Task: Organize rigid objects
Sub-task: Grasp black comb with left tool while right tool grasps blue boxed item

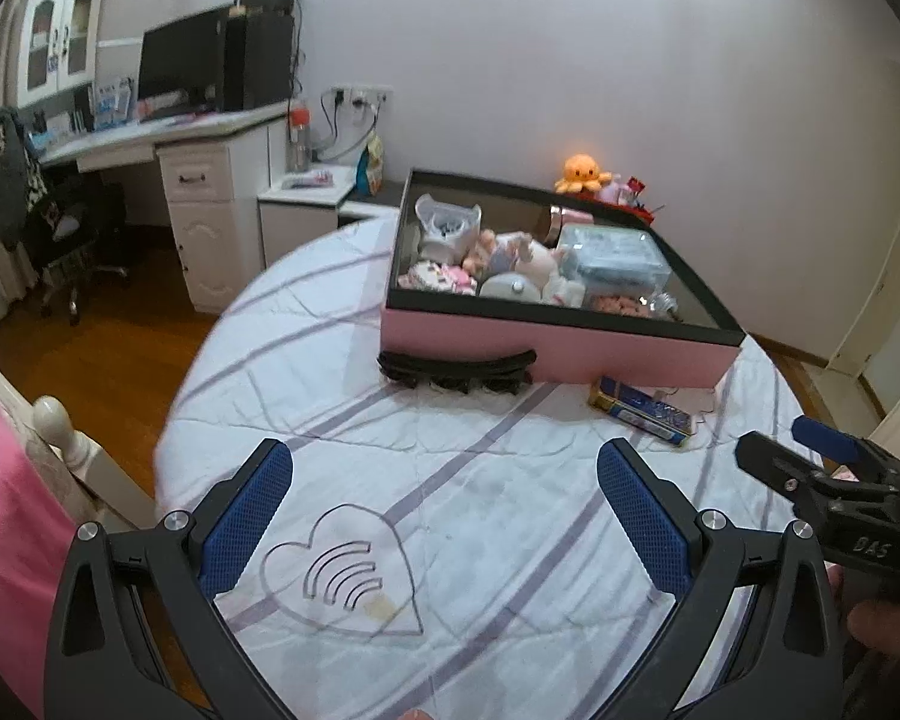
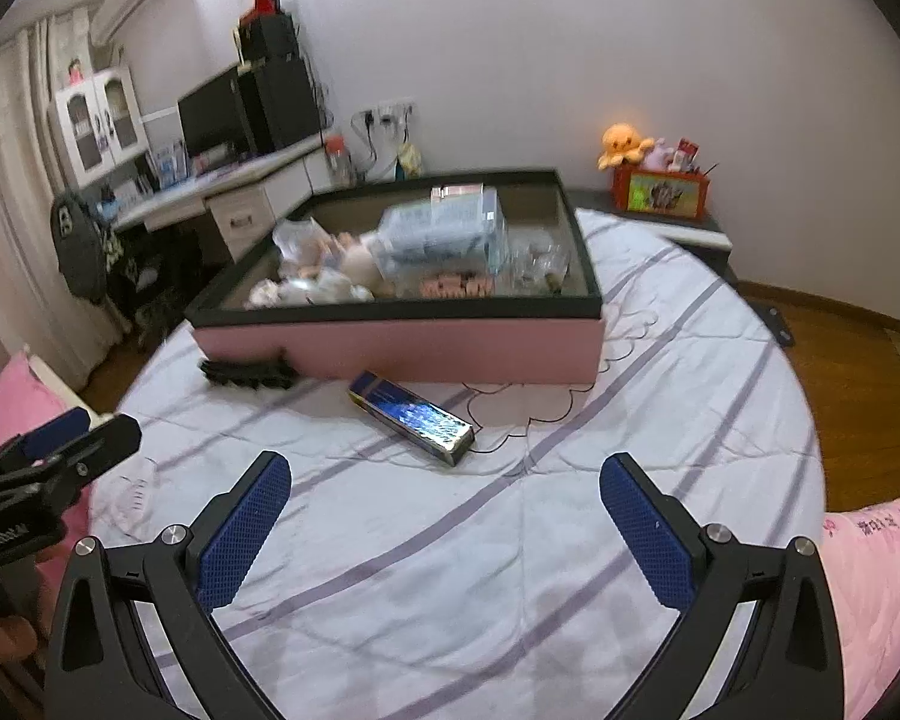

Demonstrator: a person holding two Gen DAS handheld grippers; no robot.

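Left wrist view: the left gripper hangs with jaws spread wide and empty over the bedsheet. Well ahead of them sits the pink box, with the black hair clip against its near wall, likely waiting to go in.

Right wrist view: the right gripper is spread and empty too. The shiny blue box lies ahead between the jaws, short of the pink box, probably the next pick.

The box's contents are blurred in the right wrist view, and its front wall hides their lower parts. The black comb lies partly behind that wall's foot. The tin's print is unreadable. The frame's edge crops the right tool.
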